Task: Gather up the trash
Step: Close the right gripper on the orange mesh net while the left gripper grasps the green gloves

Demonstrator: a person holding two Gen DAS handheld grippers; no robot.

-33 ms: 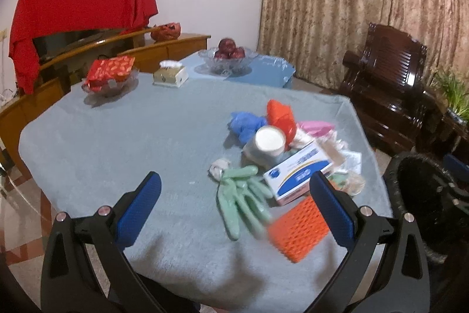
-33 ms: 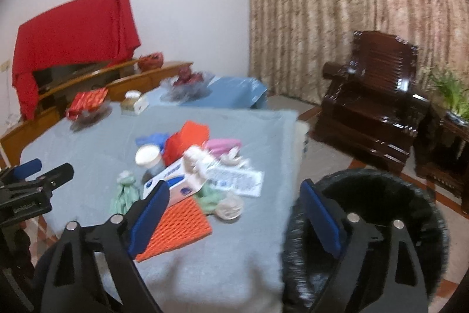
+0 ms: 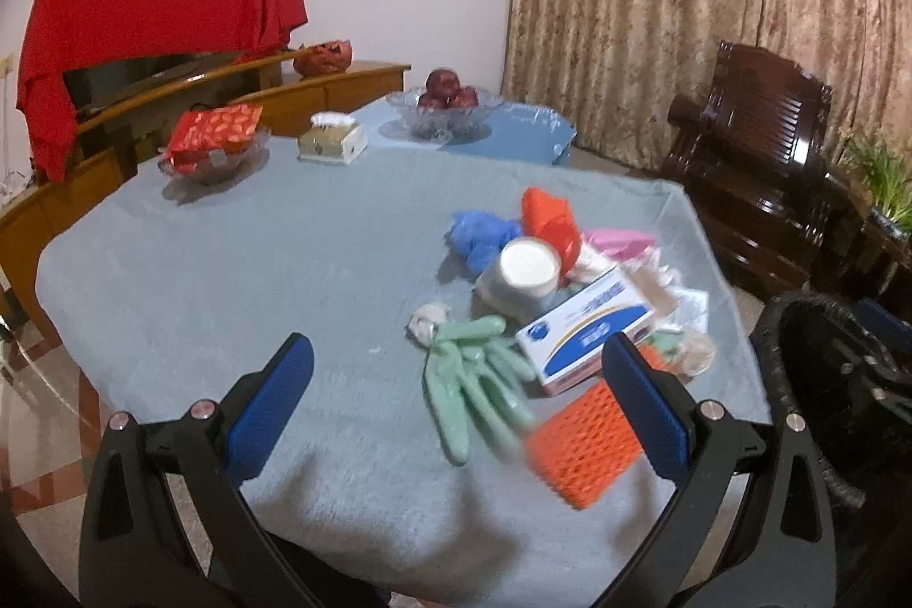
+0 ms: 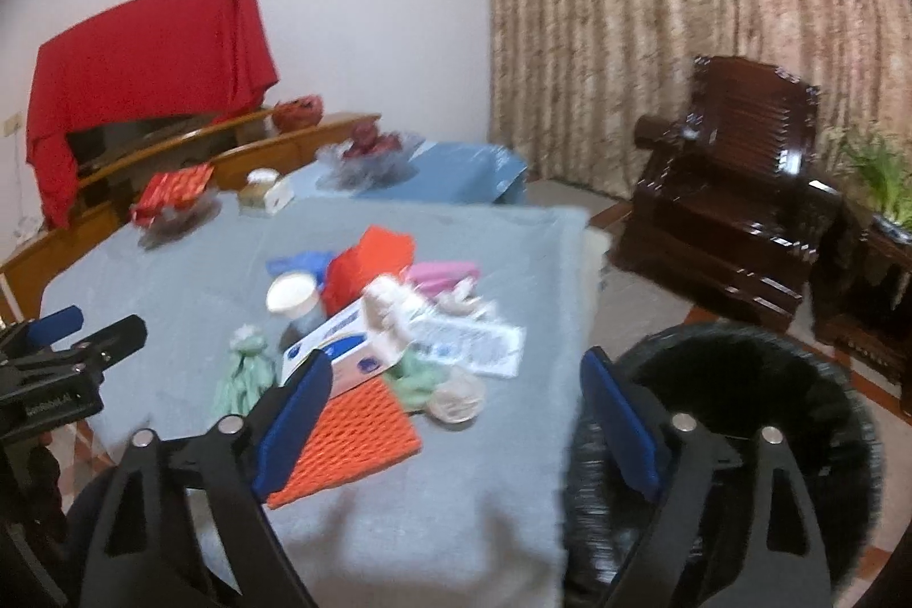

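Observation:
A pile of trash lies on the grey-clothed table (image 3: 228, 266): green rubber gloves (image 3: 473, 386), an orange mesh sheet (image 3: 581, 443), a white and blue box (image 3: 587, 329), a white-lidded cup (image 3: 521, 269), blue gloves (image 3: 481, 232), a red bag (image 3: 550, 217) and a pink item (image 3: 618, 240). My left gripper (image 3: 456, 403) is open and empty above the table's near edge. My right gripper (image 4: 456, 414) is open and empty, over the table's near right corner, with the orange mesh (image 4: 353, 437) and the box (image 4: 347, 351) just ahead. A black trash bin (image 4: 741, 397) stands right of the table.
At the table's far side stand a bowl with a red packet (image 3: 214, 141), a tissue box (image 3: 333, 141) and a glass bowl of dark fruit (image 3: 444, 103). A dark wooden armchair (image 3: 752, 152) and a plant (image 3: 883, 175) are at the right. A sideboard with red cloth (image 3: 154, 9) lines the wall.

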